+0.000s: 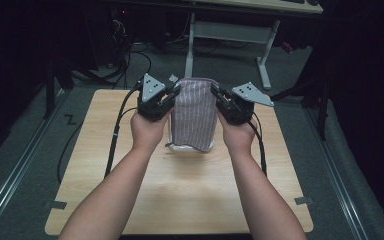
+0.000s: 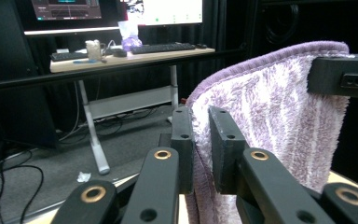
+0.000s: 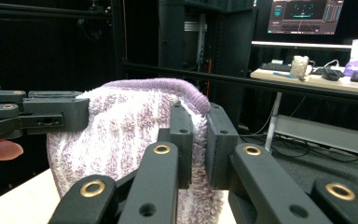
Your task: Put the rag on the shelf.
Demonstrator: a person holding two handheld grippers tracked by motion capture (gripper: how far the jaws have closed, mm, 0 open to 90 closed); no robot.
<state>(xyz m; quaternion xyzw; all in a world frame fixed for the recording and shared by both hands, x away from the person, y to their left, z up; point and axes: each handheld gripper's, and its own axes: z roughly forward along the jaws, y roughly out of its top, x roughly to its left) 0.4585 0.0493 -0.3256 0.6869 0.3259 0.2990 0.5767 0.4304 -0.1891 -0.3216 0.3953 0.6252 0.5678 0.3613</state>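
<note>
Two grippers, one towel: the left gripper (image 1: 174, 93) and right gripper (image 1: 215, 95) are each clamped on an upper corner of the purple striped towel (image 1: 194, 115), which hangs stretched between them above the far half of the table (image 1: 180, 195), its lower hem at or just over the wood, presumably held so to spread it flat for folding or laying down. Each gripper view gives what the high view cannot: the pile pinched between the pads (image 2: 186, 140), and, farther off, a desk (image 2: 121, 58) with keyboards and monitors.

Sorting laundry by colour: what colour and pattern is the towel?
Purple-and-white stripes on the towel, clearest in the left gripper view.
</note>
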